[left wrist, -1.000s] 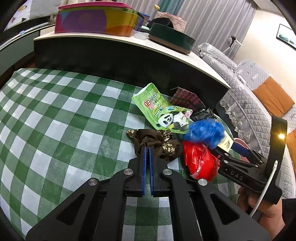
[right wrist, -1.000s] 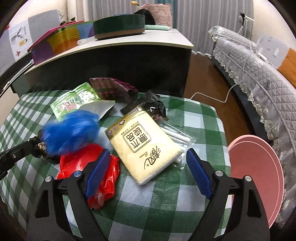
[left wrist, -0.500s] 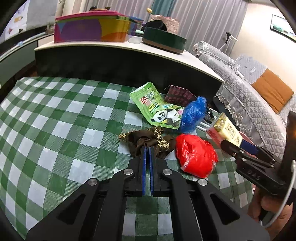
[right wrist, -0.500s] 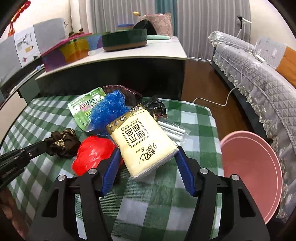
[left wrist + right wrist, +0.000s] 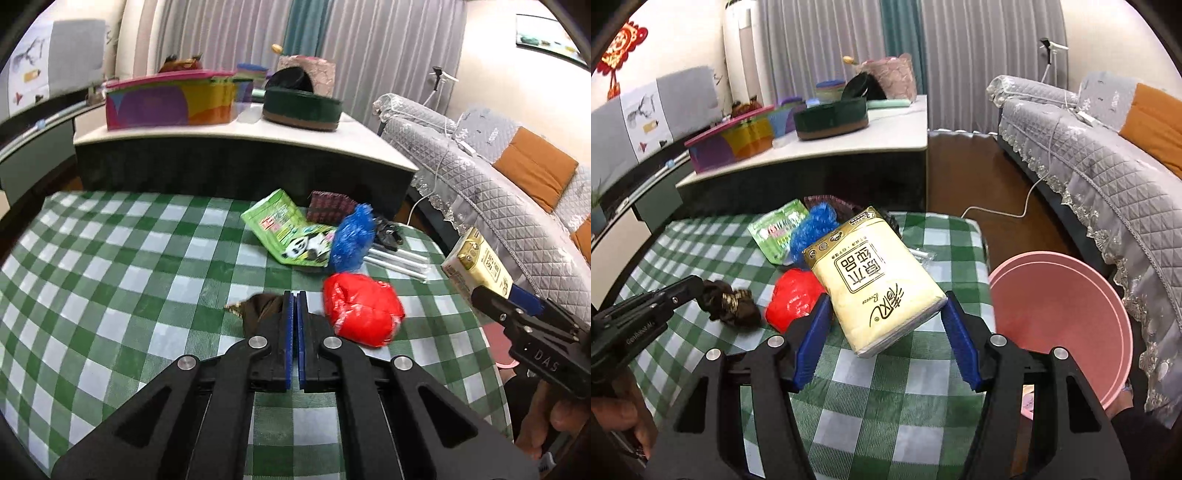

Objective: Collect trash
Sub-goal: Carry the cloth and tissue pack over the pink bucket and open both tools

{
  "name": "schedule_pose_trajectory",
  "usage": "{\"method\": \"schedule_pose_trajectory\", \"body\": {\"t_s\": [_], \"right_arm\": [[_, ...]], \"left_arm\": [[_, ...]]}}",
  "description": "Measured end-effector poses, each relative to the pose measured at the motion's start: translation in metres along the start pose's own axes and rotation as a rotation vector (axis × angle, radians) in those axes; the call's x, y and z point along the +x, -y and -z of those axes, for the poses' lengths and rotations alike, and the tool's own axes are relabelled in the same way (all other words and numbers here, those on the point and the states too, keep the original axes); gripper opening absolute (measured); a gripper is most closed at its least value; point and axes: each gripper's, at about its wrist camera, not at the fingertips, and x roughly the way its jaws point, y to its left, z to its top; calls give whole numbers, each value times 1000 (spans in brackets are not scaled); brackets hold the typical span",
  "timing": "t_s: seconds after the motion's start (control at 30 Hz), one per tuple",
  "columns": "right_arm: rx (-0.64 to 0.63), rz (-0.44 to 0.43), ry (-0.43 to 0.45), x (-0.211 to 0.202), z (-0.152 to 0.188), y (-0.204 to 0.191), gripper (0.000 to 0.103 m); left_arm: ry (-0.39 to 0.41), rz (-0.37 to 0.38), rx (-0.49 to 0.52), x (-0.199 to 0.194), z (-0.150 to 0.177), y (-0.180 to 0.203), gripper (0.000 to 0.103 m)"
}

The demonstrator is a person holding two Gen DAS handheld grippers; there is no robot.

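Both hands have lifted their loads off the bench (image 5: 122, 258) in the last second. The right gripper (image 5: 884, 332), which a second ago hung wide around the tissue pack (image 5: 873, 275) as it lay on the cloth, is now clamped on the pack's near end and holds it raised. The left gripper (image 5: 294, 306) stays clenched on the brown rag (image 5: 733, 301), now lifted too.

The pink basin (image 5: 1060, 321) sits below the bench edge at the right, so the pack looks set to go there next. Several pieces are left on the bench.

The pack is a soft cream plastic block with dark print, slightly squeezed by the blue pads (image 5: 960, 343). The rag is dark crumpled fabric with gold patterning. Left on the green-and-white checked cloth: a glossy red bag (image 5: 360, 308) balled up near the centre, a crinkled blue bag (image 5: 352, 236) beyond it, and a flat green snack pouch (image 5: 291, 232) with a panda to its left. Clear wrapped straws (image 5: 400, 258) lie to the right.
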Motion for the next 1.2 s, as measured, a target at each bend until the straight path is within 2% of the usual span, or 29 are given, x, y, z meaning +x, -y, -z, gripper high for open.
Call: {"method": "schedule_pose_trajectory", "body": {"t_s": [0.5, 1.2], "right_arm": [[41, 8, 52, -43, 5, 24, 60], [101, 60, 78, -61, 7, 68, 61]], "left_arm": [[40, 29, 31, -26, -2, 16, 0], [79, 105, 100, -35, -10, 61, 0]]}}
